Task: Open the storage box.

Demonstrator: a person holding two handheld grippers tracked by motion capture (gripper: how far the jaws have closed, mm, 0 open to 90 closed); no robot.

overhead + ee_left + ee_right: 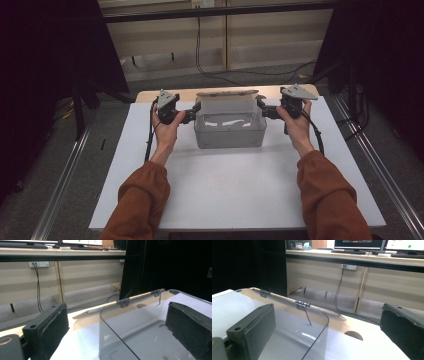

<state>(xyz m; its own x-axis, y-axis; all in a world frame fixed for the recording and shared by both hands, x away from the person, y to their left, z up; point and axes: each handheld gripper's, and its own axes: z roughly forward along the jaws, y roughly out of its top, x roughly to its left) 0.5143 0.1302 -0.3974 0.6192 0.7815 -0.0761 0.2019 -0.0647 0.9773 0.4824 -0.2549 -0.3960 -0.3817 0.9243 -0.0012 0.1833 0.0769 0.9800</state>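
Observation:
A clear plastic box [229,131] stands on the white tabletop [225,185], its wooden lid [227,93] swung open behind it on two black hinges [123,302]. My left gripper [196,111] is open astride the box's left wall [112,322], one jaw outside and one inside. On the opposite side my right gripper [260,106] is open the same way over the right wall [312,332]. The jaws do not press the walls. The open lid [100,312] lies flat beyond the rim, and the hinges [302,304] and lid [337,323] also appear in the right gripper view. The box looks empty.
Black curtains hang at both sides of the table. Behind it stands a wooden desk [225,30] with cables [200,55] running to the floor. Metal rails [65,175] run along the floor on both sides. Monitors [357,243] sit on the desk.

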